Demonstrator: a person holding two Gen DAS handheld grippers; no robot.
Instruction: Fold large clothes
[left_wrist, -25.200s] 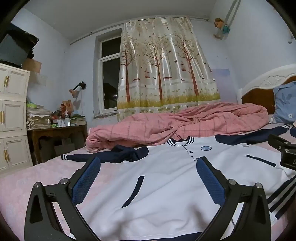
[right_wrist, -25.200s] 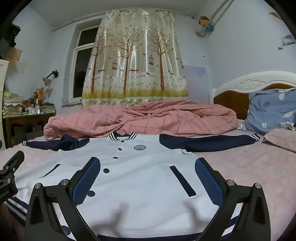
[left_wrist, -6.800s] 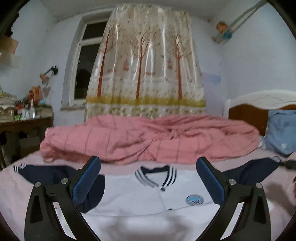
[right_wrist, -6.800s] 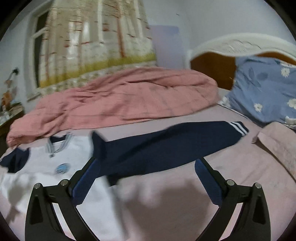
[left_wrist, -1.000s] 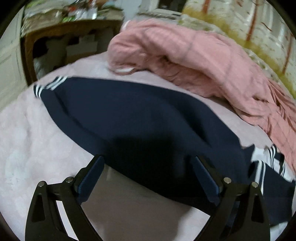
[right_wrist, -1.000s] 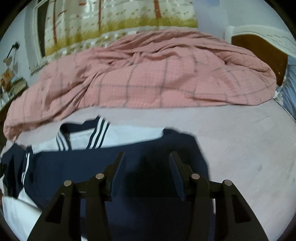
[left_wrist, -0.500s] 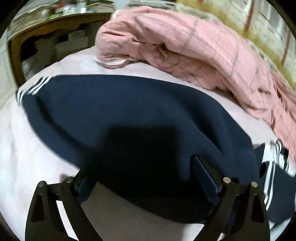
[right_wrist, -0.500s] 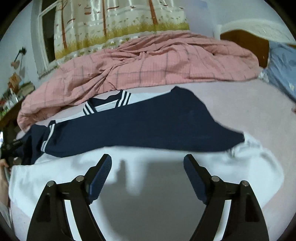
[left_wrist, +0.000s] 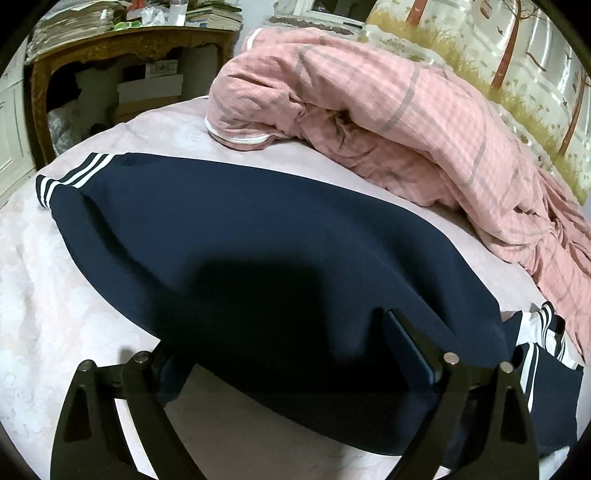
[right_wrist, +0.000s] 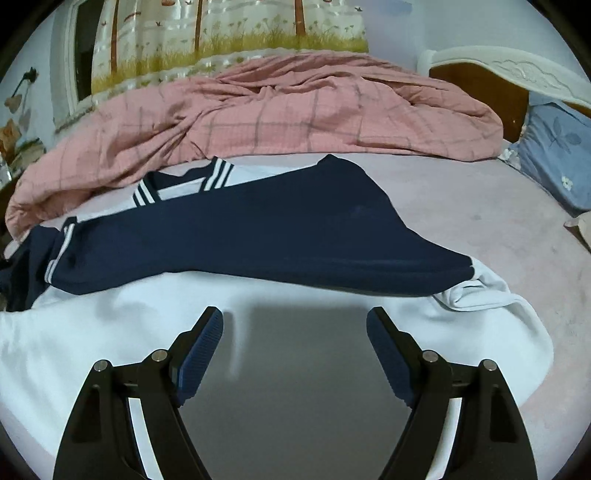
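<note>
Right wrist view: the right tool (right_wrist: 294, 354) is held wide over the white body of the jacket (right_wrist: 110, 325), nothing between its pads, and no cloth is touched. One navy sleeve (right_wrist: 258, 236) is laid across the chest, apparently to narrow the garment for folding. In the left wrist view, the left tool (left_wrist: 284, 354) is spread wide astride the other sleeve (left_wrist: 240, 236), stretched out on the bed (left_wrist: 48, 295); whether cloth is pinched cannot be told. A quilt (left_wrist: 388, 122) is heaped behind.
</note>
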